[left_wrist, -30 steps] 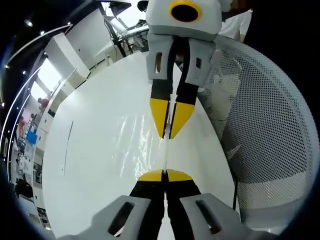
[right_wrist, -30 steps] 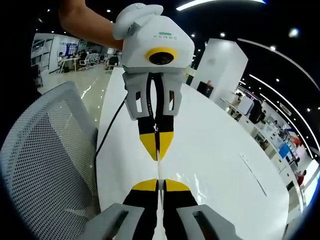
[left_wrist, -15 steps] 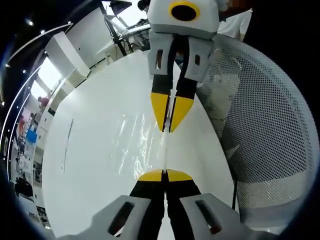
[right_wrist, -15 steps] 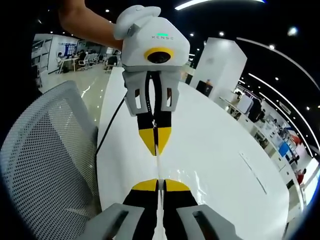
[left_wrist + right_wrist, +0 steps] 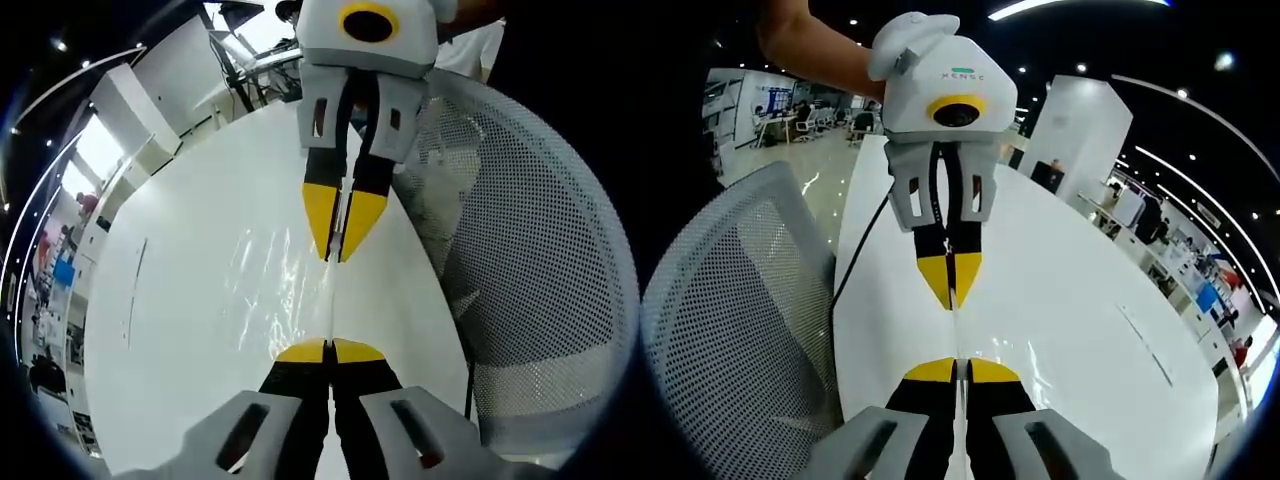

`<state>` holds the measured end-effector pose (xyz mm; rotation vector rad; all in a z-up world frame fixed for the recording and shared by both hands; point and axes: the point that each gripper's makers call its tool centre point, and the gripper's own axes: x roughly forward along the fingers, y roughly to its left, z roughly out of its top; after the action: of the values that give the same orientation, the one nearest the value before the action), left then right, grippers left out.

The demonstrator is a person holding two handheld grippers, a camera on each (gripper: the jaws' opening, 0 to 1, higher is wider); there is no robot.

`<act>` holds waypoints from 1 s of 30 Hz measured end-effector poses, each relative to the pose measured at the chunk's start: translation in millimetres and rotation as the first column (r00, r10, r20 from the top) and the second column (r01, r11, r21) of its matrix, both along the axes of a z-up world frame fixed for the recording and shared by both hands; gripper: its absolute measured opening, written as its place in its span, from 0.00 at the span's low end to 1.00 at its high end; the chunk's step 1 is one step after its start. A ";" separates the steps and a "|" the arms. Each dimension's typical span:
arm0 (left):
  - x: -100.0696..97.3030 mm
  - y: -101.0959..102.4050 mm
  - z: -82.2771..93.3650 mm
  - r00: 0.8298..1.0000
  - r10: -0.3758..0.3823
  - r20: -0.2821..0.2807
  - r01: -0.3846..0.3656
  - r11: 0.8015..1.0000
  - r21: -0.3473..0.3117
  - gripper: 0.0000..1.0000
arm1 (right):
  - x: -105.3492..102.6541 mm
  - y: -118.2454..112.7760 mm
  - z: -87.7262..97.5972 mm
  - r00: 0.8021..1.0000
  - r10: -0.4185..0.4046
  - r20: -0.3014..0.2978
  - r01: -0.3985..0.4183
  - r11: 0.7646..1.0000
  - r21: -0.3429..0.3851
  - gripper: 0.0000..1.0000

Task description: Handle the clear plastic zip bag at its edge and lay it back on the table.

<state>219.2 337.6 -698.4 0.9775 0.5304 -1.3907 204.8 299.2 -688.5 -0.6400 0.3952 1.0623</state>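
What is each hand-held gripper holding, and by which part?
Both hold the clear zip bag by its top edge: left hand-held gripper and right hand-held gripper at opposite ends.

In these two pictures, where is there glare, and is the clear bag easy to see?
Left gripper view: bright glints streak the clear plastic zip bag on the glossy white table, so its outline is faint; the fisheye bends the white mesh chair. Right gripper view: small highlights mark the bag; ceiling lights flare against the dark, and the table edge curves.

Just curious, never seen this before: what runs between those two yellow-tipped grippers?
The clear zip bag's edge, stretched taut between the left gripper and the right gripper, seen in both views.
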 end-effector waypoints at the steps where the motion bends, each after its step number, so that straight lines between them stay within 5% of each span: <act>1: 0.0 0.1 -0.1 1.000 0.001 0.000 -0.001 1.000 0.000 0.00 | 0.1 -0.3 -0.1 1.000 -0.001 0.000 0.001 1.000 0.000 0.00; 30: -0.9 1.0 2.0 1.000 0.007 -0.005 -0.007 1.000 -0.004 0.00 | 0.8 -7.1 1.1 1.000 -0.012 0.002 0.012 1.000 -0.002 0.00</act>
<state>218.3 338.6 -696.5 0.9685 0.5344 -1.3883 205.6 292.1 -687.5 -0.6398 0.3983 1.0503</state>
